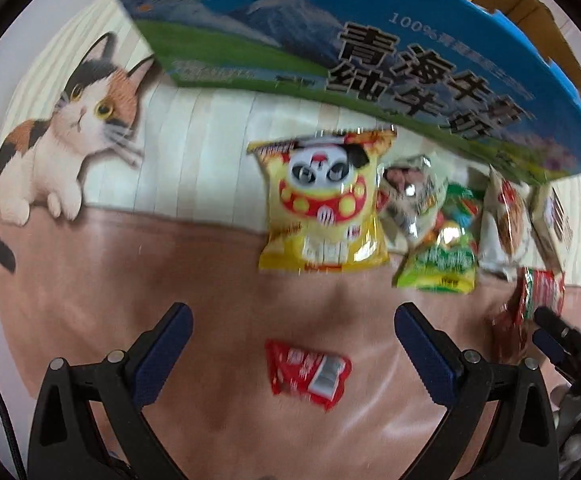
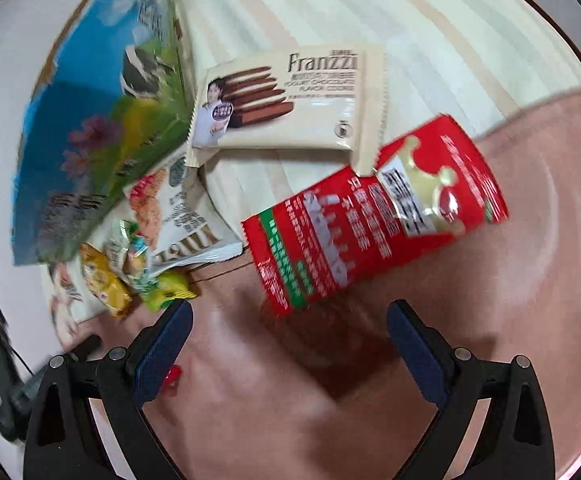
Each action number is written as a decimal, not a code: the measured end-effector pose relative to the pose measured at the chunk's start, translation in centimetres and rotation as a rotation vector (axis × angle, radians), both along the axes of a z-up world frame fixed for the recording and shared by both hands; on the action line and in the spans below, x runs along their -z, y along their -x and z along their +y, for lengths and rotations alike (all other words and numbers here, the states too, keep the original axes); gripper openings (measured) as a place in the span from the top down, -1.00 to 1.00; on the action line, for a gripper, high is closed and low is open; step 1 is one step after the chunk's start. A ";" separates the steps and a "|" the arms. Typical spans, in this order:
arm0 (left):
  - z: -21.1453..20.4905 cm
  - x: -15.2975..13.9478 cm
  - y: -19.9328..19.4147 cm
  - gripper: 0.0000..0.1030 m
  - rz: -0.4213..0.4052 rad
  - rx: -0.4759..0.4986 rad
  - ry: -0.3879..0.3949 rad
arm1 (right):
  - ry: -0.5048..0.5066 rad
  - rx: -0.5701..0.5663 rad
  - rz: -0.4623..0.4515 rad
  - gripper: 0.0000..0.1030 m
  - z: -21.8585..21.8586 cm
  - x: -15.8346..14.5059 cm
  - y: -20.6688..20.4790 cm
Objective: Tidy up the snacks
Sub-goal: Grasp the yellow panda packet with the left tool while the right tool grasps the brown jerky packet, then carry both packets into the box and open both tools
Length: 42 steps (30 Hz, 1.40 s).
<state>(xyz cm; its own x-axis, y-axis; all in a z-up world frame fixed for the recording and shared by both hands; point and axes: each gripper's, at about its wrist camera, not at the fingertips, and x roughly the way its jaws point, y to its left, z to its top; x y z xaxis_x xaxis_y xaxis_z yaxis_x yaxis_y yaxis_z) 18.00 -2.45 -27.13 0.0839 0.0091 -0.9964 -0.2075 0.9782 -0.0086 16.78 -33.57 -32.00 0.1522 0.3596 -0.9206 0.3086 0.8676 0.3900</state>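
My left gripper (image 1: pixel 292 320) is open and empty above a small red packet (image 1: pixel 308 372) on the brown mat. Beyond it lie a yellow panda snack bag (image 1: pixel 324 208), a green bag (image 1: pixel 438 260) and white packs (image 1: pixel 504 224) by the blue milk carton box (image 1: pixel 330 52). My right gripper (image 2: pixel 288 316) is open and empty, just short of a large red snack pack (image 2: pixel 374 212). A cream Franzzi cookie pack (image 2: pixel 290 100) lies behind it, overlapping its top edge. The right gripper's fingers (image 1: pixel 550 328) show at the right edge of the left wrist view.
The blue box (image 2: pixel 90 128) stands left of the snacks in the right wrist view, with a white oat pack (image 2: pixel 182 208), a yellow bag (image 2: pixel 104 284) and a green bag (image 2: pixel 166 284) at its foot. The mat (image 1: pixel 70 128) bears a calico cat print.
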 end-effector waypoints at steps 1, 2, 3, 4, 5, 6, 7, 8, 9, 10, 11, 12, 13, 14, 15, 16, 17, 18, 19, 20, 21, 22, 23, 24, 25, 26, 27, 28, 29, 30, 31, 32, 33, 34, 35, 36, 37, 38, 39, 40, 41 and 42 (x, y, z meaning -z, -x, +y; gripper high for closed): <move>-0.1 0.0 -0.5 -1.00 -0.002 0.008 -0.005 | 0.023 -0.029 -0.001 -0.93 0.3 0.2 -0.3; -0.3 0.0 -0.9 -1.00 -0.005 0.019 -0.010 | 0.044 -0.073 0.001 -0.93 0.8 0.4 -0.5; -0.5 -0.1 -1.2 -1.00 -0.009 0.031 -0.014 | 0.077 -0.131 0.014 -0.93 1.5 0.7 -0.6; -0.6 -0.2 -1.6 -1.00 -0.012 0.044 -0.019 | 0.115 -0.188 0.027 -0.93 2.2 1.1 -0.7; -0.8 -0.3 -1.9 -1.00 -0.017 0.056 -0.023 | 0.152 -0.238 0.033 -0.93 2.9 1.5 -0.7; -0.9 -0.2 -2.3 -1.00 -0.020 0.071 -0.020 | 0.183 -0.276 0.036 -0.93 3.6 1.7 -0.7; -1.0 -0.1 -2.7 -1.00 -0.014 0.078 -0.017 | 0.224 -0.318 0.041 -0.93 4.3 2.1 -0.7; -1.0 0.2 -3.2 -1.00 -0.005 0.085 -0.013 | 0.258 -0.347 0.041 -0.93 4.9 2.4 -0.7; -1.1 0.6 -3.6 -1.00 0.004 0.092 -0.006 | 0.300 -0.375 0.035 -0.90 5.6 2.6 -0.7; -1.1 1.0 -4.0 -1.00 0.012 0.099 -0.001 | 0.325 -0.386 0.030 -0.81 6.1 2.7 -0.6; -1.0 1.6 -4.7 -1.00 0.025 0.106 -0.001 | 0.347 -0.391 0.026 -0.76 6.5 2.7 -0.6; -1.1 2.1 -5.2 -1.00 0.036 0.109 0.006 | 0.362 -0.390 0.027 -0.67 6.8 2.8 -0.5; -1.1 2.5 -5.7 -1.00 0.042 0.113 0.021 | 0.370 -0.384 0.029 -0.59 7.2 2.8 -0.4; -1.2 2.9 -6.1 -0.99 0.034 0.116 0.034 | 0.363 -0.376 0.030 -0.57 7.5 2.8 -0.3; -1.1 3.0 -6.9 -0.98 0.010 0.117 0.034 | 0.341 -0.362 0.035 -0.53 7.8 2.7 -0.2; -1.1 3.0 -7.0 -0.87 -0.011 0.121 0.039 | 0.312 -0.347 0.046 -0.48 8.3 2.6 0.0; -1.2 3.0 -7.3 -0.62 -0.022 0.129 0.051 | 0.284 -0.332 0.058 -0.47 8.5 2.6 0.2; -1.2 3.1 -7.3 -0.49 -0.030 0.139 0.064 | 0.246 -0.312 0.070 -0.47 8.9 2.6 0.4; -1.3 3.1 -7.2 -0.25 -0.032 0.149 0.076 | 0.218 -0.301 0.081 -0.47 9.1 2.8 0.7; -1.4 3.1 -6.9 -0.22 -0.034 0.160 0.082 | 0.197 -0.290 0.097 -0.47 9.3 2.9 0.9; -1.4 3.0 -6.5 -0.19 -0.041 0.172 0.073 | 0.189 -0.278 0.106 -0.48 9.5 3.1 1.0; -1.4 2.9 -6.0 -0.15 -0.047 0.184 0.068 | 0.193 -0.268 0.104 -0.48 9.6 3.2 1.1; -1.3 2.9 -5.7 -0.13 -0.047 0.192 0.068 | 0.201 -0.267 0.102 -0.48 9.9 3.3 1.2; -1.1 3.0 -5.0 -0.12 -0.041 0.200 0.070 | 0.208 -0.261 0.102 -0.48 9.9 3.4 1.2; -1.0 3.0 -4.4 -0.12 -0.039 0.201 0.068 | 0.214 -0.257 0.100 -0.43 10.2 3.6 1.3; -0.9 3.0 -3.7 -0.12 -0.036 0.201 0.065 | 0.225 -0.253 0.097 -0.36 10.5 3.7 1.5; -0.7 3.1 -3.1 -0.12 -0.029 0.203 0.069 | 0.243 -0.255 0.090 -0.17 10.6 3.8 1.5; -0.5 3.2 -2.4 -0.11 -0.022 0.203 0.070 | 0.262 -0.267 0.075 -0.17 11.1 3.7 1.6; -0.3 3.4 -2.0 -0.10 -0.017 0.201 0.071 | 0.264 -0.267 0.063 -0.17 12.3 3.7 1.7; -0.2 3.5 -1.5 -0.09 -0.012 0.202 0.077 | 0.254 -0.264 0.055 -0.17 12.5 3.6 1.8; -0.1 3.5 -1.2 -0.08 -0.008 0.204 0.082 | 0.245 -0.265 0.050 -0.16 13.1 3.1 1.9; 0.1 3.5 -0.7 -0.07 -0.009 0.204 0.085 | 0.241 -0.262 0.046 -0.16 13.5 2.8 2.1; 0.1 3.3 -0.2 -0.06 -0.013 0.203 0.091 | 0.230 -0.261 0.042 -0.16 14.1 2.6 2.2; 0.1 3.2 0.5 -0.05 -0.020 0.206 0.097 | 0.212 -0.257 0.036 -0.16 14.5 2.2 2.4; -0.3 2.6 1.5 -0.05 -0.027 0.212 0.102 | 0.204 -0.251 0.029 -0.16 14.8 1.9 2.7; -0.7 1.9 2.0 -0.05 -0.039 0.215 0.111 | 0.192 -0.248 0.018 -0.16 15.5 1.3 3.0; -0.7 1.0 2.1 -0.05 -0.051 0.219 0.119 | 0.173 -0.243 0.004 -0.16 16.4 0.5 3.5; -0.7 0.1 2.3 -0.05 -0.064 0.223 0.124 | 0.164 -0.237 -0.011 -0.16 16.5 -0.4 4.0; -0.8 -0.9 2.4 -0.05 -0.074 0.224 0.132 | 0.155 -0.235 -0.024 -0.16 16.8 -1.3 4.4; -0.7 -1.9 2.5 -0.05 -0.090 0.223 0.146 | 0.139 -0.225 -0.038 -0.16 16.9 -2.2 4.7; -0.2 -3.2 2.3 -0.05 -0.105 0.220 0.155 | 0.123 -0.214 -0.052 -0.16 17.0 -3.1 4.8; 0.0 -4.8 2.3 -0.05 -0.132 0.218 0.174 | 0.108 -0.207 -0.066 -0.16 17.2 -4.1 4.8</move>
<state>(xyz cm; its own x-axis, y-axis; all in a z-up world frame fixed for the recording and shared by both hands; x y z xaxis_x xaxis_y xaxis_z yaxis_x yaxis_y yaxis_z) 15.66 -2.48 -22.28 0.1936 -0.1930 -0.9619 0.0206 0.9810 -0.1927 11.96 -16.36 -27.87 0.1467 0.2891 -0.9460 0.0971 0.9475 0.3046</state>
